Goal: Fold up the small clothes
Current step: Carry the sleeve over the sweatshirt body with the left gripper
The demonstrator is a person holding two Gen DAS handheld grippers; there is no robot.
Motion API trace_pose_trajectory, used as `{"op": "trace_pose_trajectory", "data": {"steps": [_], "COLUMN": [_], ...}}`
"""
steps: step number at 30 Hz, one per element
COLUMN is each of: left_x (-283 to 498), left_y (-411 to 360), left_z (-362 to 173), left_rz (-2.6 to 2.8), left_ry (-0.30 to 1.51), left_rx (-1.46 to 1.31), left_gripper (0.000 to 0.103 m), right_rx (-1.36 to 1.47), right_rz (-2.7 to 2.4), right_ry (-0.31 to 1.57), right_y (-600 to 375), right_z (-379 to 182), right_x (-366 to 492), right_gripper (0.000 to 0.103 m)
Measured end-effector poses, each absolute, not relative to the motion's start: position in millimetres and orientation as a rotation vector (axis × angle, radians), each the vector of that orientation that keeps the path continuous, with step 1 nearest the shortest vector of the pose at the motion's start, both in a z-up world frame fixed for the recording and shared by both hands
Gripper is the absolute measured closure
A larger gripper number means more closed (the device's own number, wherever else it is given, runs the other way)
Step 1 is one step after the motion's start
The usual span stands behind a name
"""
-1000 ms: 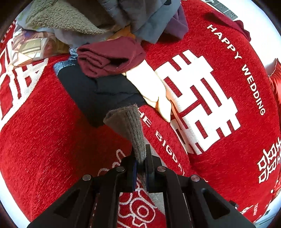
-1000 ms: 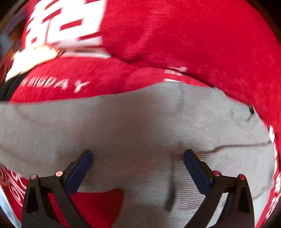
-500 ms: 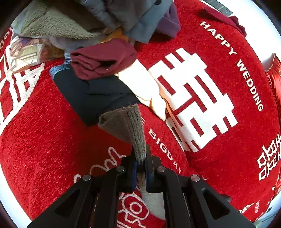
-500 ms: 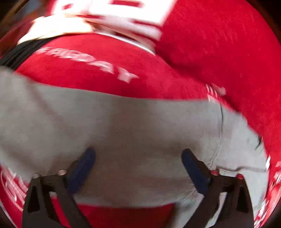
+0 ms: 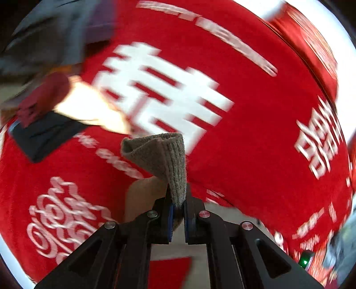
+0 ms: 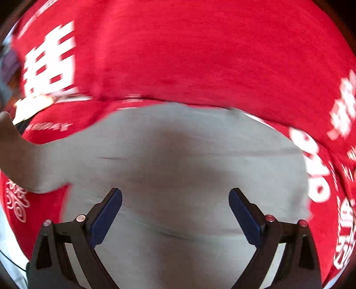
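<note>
A grey knit garment (image 6: 178,160) lies spread on the red cloth (image 6: 200,55) under my right gripper (image 6: 175,200), whose jaws stand wide open just above it with nothing pinched. In the left wrist view my left gripper (image 5: 177,206) is shut on a ribbed corner of the same grey garment (image 5: 164,155), which stands up lifted above the red cloth (image 5: 255,144). The rest of the garment trails pale below the left fingers. Both views are motion-blurred.
A heap of other clothes sits at the left: a dark red piece (image 5: 42,97), a black piece (image 5: 44,135), a cream piece (image 5: 89,111) and grey ones (image 5: 44,44). The red cloth's white edge (image 5: 278,9) shows at the top right.
My left gripper has lifted the grey corner and swung right, away from the clothes heap. The right gripper has shifted over the grey garment and stays open.
</note>
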State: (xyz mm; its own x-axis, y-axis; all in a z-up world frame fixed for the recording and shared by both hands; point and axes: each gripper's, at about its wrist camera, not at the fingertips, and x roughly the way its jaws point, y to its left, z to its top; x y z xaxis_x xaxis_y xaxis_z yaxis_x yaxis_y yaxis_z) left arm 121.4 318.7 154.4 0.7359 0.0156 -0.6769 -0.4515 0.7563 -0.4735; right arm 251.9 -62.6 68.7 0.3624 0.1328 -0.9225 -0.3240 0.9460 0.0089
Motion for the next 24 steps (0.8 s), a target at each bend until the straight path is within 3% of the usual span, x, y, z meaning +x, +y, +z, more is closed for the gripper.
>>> {"op": "trace_pose_trajectory", "data": {"steps": [7, 14, 24], "left_x": [199.7, 253.9, 285.2], "left_y": [149.8, -13.4, -90.4], "left_z": [177.8, 139.5, 55.5], "left_rz": [0.051, -0.131, -0.130], "left_ry": [0.809, 0.949, 1.111], "left_rx": [-0.504, -0.410, -0.377], "left_gripper": [0.096, 0.096, 0.096], "right_rx": [-0.094, -0.060, 0.047], "right_rz": [0.183, 0.161, 0.147], "right_ry": [1.163, 1.139, 1.160], "right_y": [-181.6, -231.6, -285.6], "right_z": [70.9, 63.1, 42.3], "right_x": [246.7, 240.5, 239.1], "right_gripper": [0.005, 0.005, 0.005]}}
